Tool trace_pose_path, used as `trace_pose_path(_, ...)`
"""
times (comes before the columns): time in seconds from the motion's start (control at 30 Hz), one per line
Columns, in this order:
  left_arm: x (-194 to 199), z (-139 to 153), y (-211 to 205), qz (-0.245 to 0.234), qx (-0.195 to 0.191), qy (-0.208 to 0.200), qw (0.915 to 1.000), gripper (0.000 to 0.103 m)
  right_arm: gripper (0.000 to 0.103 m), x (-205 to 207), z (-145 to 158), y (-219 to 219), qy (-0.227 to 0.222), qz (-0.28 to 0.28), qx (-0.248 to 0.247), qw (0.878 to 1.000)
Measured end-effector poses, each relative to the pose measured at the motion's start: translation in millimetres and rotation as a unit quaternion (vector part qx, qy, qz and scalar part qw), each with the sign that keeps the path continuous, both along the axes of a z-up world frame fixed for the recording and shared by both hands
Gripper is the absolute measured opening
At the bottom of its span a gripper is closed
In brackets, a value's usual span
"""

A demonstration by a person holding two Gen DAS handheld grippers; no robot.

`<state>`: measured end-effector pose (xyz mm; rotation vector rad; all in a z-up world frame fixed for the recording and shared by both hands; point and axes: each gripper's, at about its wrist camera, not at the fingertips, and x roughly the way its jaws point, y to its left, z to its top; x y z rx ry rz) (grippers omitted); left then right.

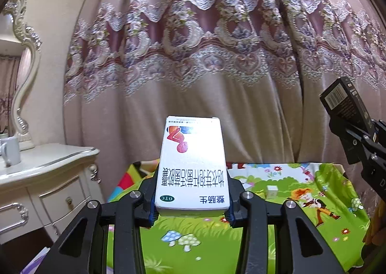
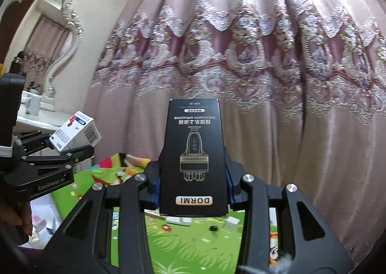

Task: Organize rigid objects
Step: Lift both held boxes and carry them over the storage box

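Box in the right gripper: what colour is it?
Black box with gold printing and a DORMI label; clearest in the right wrist view.

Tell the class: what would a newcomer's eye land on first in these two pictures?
First, the white medicine box clamped in the left tool and the black box marked DORMI clamped in the right tool, both held up in the air. Behind them hangs a pink curtain with a lace band; below lies a bright green cartoon cloth.
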<state>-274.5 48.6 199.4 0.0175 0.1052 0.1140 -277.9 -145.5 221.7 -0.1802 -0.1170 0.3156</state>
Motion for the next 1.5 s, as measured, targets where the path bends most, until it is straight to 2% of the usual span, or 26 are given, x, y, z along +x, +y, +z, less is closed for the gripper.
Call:
trace_pose_path(0.2, -8, -9, 26, 0.021, -0.018, 0.022, 0.9994, 0.042, 0.043, -3, -7, 29, 0.023, 0.054, -0.028, 0.998)
trace_pose_path(0.4, -19, -23, 51, 0.051, -0.029, 0.048, 0.9971, 0.042, 0.043, -3, -14, 62, 0.056, 0.117, -0.047, 0.990)
trace_pose_path(0.87, -59, -74, 131, 0.152, -0.089, 0.118, 0.9774, 0.042, 0.043, -19, -39, 141, 0.092, 0.235, -0.130, 0.959)
trace_pose_path(1.03, -69, -88, 148, 0.175, -0.104, 0.141, 0.9689, 0.042, 0.043, -19, -51, 168, 0.127, 0.275, -0.156, 0.940)
trace_pose_path(1.17, -74, -102, 165, 0.191, -0.128, 0.168, 0.9587, 0.043, 0.043, -15, -65, 193, 0.173, 0.312, -0.180, 0.917)
trace_pose_path(1.23, -75, -108, 172, 0.198, -0.139, 0.185, 0.9524, 0.043, 0.043, -12, -73, 210, 0.204, 0.331, -0.199, 0.900)
trace_pose_path(1.33, -76, -121, 183, 0.209, -0.162, 0.213, 0.9408, 0.043, 0.043, -11, -86, 226, 0.233, 0.350, -0.216, 0.881)
trace_pose_path(1.5, -82, -142, 195, 0.226, -0.184, 0.244, 0.9250, 0.043, 0.043, -14, -111, 249, 0.265, 0.366, -0.251, 0.856)
